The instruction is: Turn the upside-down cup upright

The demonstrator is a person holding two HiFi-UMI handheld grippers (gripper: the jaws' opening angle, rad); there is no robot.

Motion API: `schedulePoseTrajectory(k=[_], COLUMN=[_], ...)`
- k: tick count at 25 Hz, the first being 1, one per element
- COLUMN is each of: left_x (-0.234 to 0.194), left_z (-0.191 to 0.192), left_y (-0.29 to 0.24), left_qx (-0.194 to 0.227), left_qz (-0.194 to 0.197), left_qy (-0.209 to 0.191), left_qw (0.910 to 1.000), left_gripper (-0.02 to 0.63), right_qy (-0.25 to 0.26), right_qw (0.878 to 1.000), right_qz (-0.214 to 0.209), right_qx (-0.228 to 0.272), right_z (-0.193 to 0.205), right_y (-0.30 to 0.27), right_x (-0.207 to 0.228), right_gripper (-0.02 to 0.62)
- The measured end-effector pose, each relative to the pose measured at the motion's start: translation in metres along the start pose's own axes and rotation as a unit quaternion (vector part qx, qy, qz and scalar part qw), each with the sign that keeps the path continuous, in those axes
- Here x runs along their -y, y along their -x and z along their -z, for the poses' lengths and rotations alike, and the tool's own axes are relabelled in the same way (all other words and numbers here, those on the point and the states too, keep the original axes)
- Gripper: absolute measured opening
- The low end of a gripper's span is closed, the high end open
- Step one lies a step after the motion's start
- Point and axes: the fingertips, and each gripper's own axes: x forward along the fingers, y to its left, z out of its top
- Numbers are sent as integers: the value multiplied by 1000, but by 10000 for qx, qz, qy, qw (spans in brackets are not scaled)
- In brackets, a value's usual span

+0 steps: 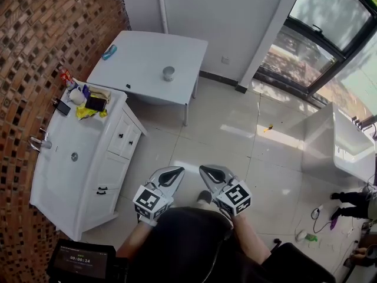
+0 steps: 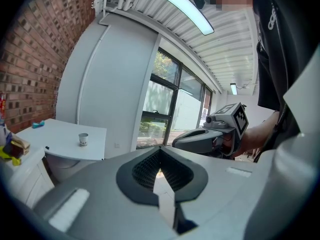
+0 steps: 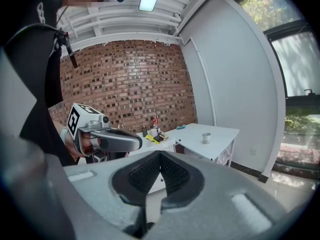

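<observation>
A small metal cup [image 1: 168, 73] stands near the middle of a white table [image 1: 141, 55] against the far wall; at this distance I cannot tell which way up it is. It also shows far off as the cup [image 2: 83, 139] in the left gripper view and the cup [image 3: 206, 138] in the right gripper view. My left gripper [image 1: 176, 171] and right gripper [image 1: 206, 170] hang side by side in front of my body above the tiled floor, well short of the table. Both are shut with nothing between their jaws. Each gripper view shows the other one: the right gripper [image 2: 186, 139] and the left gripper [image 3: 135, 140].
A white vanity cabinet with a sink [image 1: 65, 158] stands along the brick wall at the left, with clutter [image 1: 88, 102] at its far end. A blue object [image 1: 109, 52] lies on the table's far left. A white counter [image 1: 339, 137] and a person's feet [image 1: 347, 199] are at the right.
</observation>
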Motion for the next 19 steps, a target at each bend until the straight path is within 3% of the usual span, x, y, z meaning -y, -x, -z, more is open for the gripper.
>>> schedulePoseTrajectory(k=[19], left_x=[-16], left_z=[-3], left_y=[8], left_qx=[-76], left_qz=[-108], left_qy=[-74], left_qw=[9999], left_gripper=[15], right_qy=[-12], right_qw=[10000], right_qz=[-11], right_qx=[-30], right_z=[1], right_y=[-8], right_x=[-2], right_gripper=[-8])
